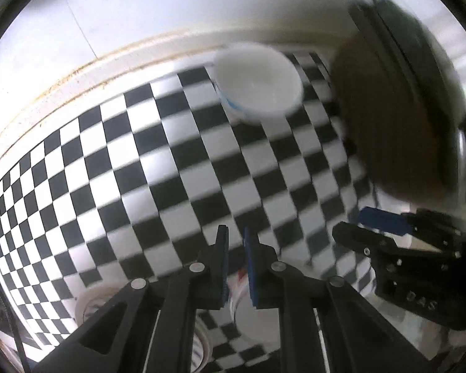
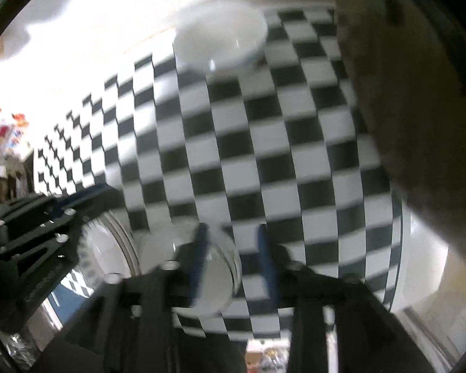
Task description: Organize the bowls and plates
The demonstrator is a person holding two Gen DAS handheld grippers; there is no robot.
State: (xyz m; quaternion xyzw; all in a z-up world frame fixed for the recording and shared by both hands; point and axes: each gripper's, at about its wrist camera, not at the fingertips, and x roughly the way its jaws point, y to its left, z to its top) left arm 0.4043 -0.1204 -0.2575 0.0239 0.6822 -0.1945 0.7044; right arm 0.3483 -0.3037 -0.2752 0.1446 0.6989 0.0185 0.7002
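A white bowl with blue marks [image 1: 259, 85] stands at the far side of the black-and-white checkered cloth; the right wrist view shows it too [image 2: 222, 42]. My left gripper [image 1: 235, 242] hovers over the cloth with its blue pads a narrow gap apart and nothing between them. A white bowl [image 1: 254, 320] lies below it. My right gripper [image 2: 233, 239] is open and empty; a white bowl [image 2: 212, 283] sits under its left finger. A white plate [image 2: 108, 248] lies beside it. The frames are blurred.
A large brown and dark plate [image 1: 394, 115] stands upright at the right, seen also in the right wrist view [image 2: 413, 99]. The right gripper's body [image 1: 397, 258] is close by on the right. A white wall runs behind the cloth. A small bowl [image 1: 90, 304] sits near left.
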